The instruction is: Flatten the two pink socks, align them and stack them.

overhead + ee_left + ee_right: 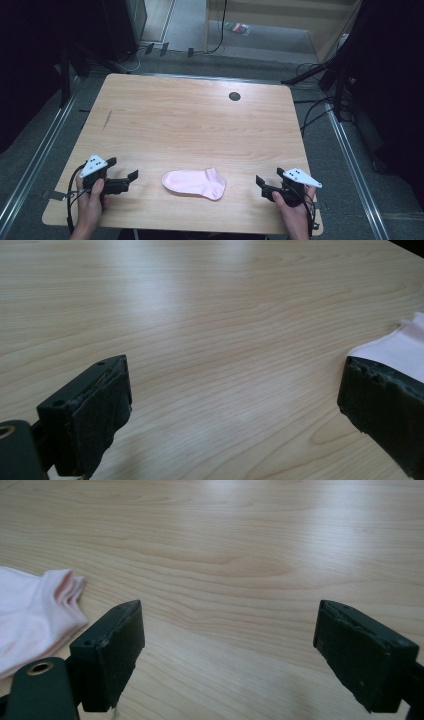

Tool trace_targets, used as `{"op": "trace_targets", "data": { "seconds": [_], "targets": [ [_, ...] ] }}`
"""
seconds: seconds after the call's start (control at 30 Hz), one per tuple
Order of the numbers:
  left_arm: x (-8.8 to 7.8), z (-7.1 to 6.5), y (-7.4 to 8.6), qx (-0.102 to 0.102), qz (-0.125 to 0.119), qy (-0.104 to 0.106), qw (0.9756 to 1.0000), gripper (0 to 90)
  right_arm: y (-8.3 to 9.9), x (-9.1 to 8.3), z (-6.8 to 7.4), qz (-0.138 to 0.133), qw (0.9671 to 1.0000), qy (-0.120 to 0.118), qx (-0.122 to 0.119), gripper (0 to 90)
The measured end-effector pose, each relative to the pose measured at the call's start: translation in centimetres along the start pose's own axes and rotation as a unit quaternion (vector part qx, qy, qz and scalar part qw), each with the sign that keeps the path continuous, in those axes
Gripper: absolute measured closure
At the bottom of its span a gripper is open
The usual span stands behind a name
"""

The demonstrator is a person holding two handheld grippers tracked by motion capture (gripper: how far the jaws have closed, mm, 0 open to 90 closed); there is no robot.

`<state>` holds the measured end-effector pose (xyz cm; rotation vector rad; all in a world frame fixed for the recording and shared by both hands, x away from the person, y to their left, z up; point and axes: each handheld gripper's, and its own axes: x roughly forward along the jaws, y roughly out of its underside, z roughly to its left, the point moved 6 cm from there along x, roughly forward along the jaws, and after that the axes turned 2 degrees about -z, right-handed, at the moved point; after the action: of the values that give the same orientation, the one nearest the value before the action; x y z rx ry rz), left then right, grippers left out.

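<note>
A small pale-pink fabric ankle sock [195, 183] lay flat and untouched at the lower centre of the light wooden desk [190, 120], between the left gripper [123, 180] and right gripper [263, 185], both with jaws wide and empty, suggesting handling had not begun.

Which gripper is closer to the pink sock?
Left, slightly. The left gripper sits just off the pink sock's toe end; the right gripper sits a bit farther from its cuff end.

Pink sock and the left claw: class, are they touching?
Apart. In the high view, bare table shows between the left claw and the sock, which lies flat by itself.
</note>
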<state>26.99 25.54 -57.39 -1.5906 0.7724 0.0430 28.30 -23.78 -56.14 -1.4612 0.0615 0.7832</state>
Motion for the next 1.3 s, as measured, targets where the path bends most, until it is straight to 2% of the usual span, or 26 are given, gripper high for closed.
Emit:
{"op": "trace_targets", "data": {
  "seconds": [0.03, 0.07, 0.1, 0.2, 0.23, 0.27, 0.33, 0.37, 0.47, 0.67, 0.83, 0.9, 1.03, 1.3],
  "targets": [
    [0.0, 0.0, 0.0, 0.000, 0.000, 0.000, 1.0000, 1.0, 0.0, 0.0, 0.0, 0.000, 1.0000, 0.000, 0.000, 13.1],
    [-0.3, 0.7, 0.1, -0.003, -0.002, -0.008, 1.0000, 1.0, 0.3, -0.2, -0.8, 0.001, 1.0000, 0.006, 0.004, 13.1],
    [-0.3, 0.7, 0.1, -0.003, -0.002, -0.008, 1.0000, 1.0, 0.3, -0.2, -0.8, 0.001, 1.0000, 0.006, 0.004, 13.1],
    [-0.9, 1.8, 0.2, -0.006, -0.006, -0.021, 0.9997, 1.0, 0.9, -0.8, -2.3, 0.005, 0.9997, 0.017, 0.015, 13.1],
    [-0.9, 1.8, 0.2, -0.006, -0.006, -0.021, 0.9997, 1.0, 0.9, -0.8, -2.3, 0.005, 0.9997, 0.017, 0.015, 13.1],
    [-1.2, 2.1, 0.2, 0.002, -0.006, -0.030, 0.9995, 1.0, 1.1, -1.1, -2.9, 0.007, 0.9996, 0.021, 0.017, 13.1],
    [-1.3, 2.4, 0.3, 0.005, -0.006, -0.037, 0.9993, 1.0, 1.2, -1.3, -3.1, 0.008, 0.9994, 0.026, 0.022, 13.2],
    [-1.5, 2.7, 0.4, 0.003, -0.003, -0.039, 0.9992, 1.0, 1.4, -1.7, -3.9, 0.008, 0.9990, 0.034, 0.027, 13.2],
    [-1.7, 3.2, 0.6, 0.000, -0.002, -0.048, 0.9989, 1.0, 1.6, -2.1, -4.4, 0.009, 0.9988, 0.039, 0.030, 13.3],
    [-2.8, 4.6, 0.9, 0.008, 0.002, -0.069, 0.9976, 1.0, 2.7, -3.1, -6.3, 0.017, 0.9975, 0.059, 0.033, 13.4],
    [-3.9, 5.4, 0.8, -0.003, -0.021, -0.061, 0.9979, 1.0, 2.9, -3.7, -7.0, 0.014, 0.9968, 0.066, 0.042, 13.4],
    [-4.2, 5.8, 1.0, 0.003, -0.017, -0.066, 0.9976, 1.0, 3.0, -3.9, -7.4, 0.013, 0.9965, 0.069, 0.045, 13.5],
    [-4.4, 6.1, 1.2, -0.009, -0.022, -0.064, 0.9977, 1.0, 3.1, -3.7, -8.0, 0.012, 0.9958, 0.069, 0.058, 13.7],
    [-3.6, 5.9, 1.4, 0.005, -0.006, -0.069, 0.9976, 1.0, 3.1, -3.7, -8.1, 0.014, 0.9956, 0.069, 0.061, 13.7]
  ]
}}
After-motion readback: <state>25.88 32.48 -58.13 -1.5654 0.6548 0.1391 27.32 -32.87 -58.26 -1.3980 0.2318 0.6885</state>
